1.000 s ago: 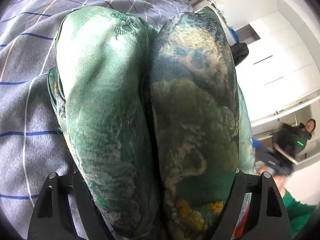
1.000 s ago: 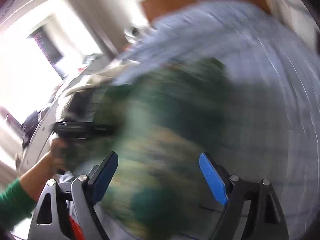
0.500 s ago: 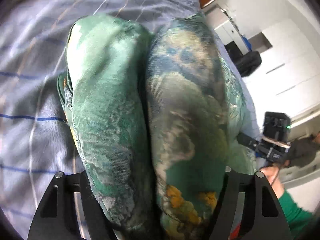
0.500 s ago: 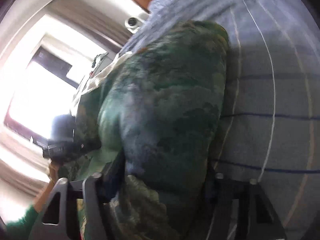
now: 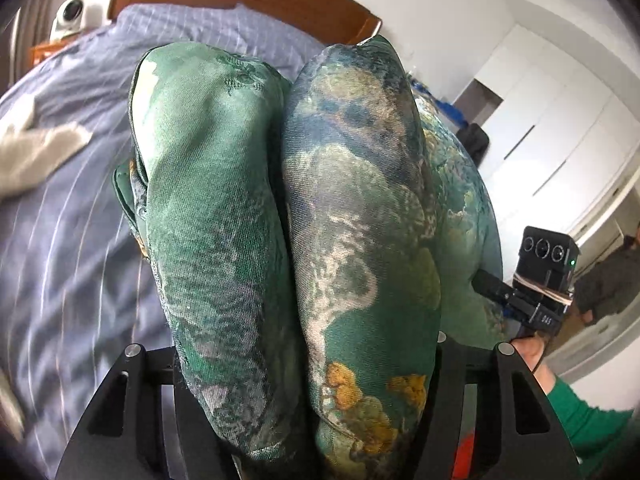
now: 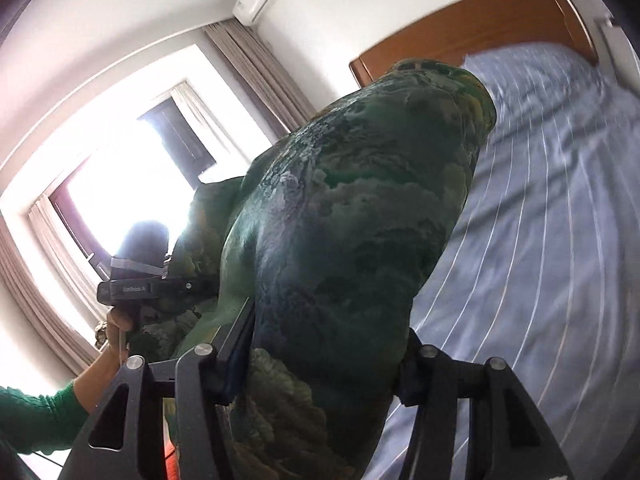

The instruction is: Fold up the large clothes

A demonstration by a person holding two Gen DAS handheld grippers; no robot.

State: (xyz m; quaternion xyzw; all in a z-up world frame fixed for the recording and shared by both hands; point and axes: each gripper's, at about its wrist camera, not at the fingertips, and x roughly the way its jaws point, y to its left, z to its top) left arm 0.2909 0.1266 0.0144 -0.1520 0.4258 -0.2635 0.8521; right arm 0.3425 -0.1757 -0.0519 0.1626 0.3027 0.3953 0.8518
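Nearest us, the left gripper [image 5: 304,412] has its jaws closing on two thick folds of the green patterned garment [image 5: 248,208], which fill the gap between them. Our right gripper [image 6: 320,376] likewise has its jaws closing, pressed against a bulging bundle of the same garment. The cloth hangs lifted between both tools, above the blue striped bedspread [image 6: 540,240]. Further off, we note a pale cloth [image 5: 36,152] at left on the bed, then the wooden headboard [image 6: 480,20], with the window [image 6: 132,184] on the far left.
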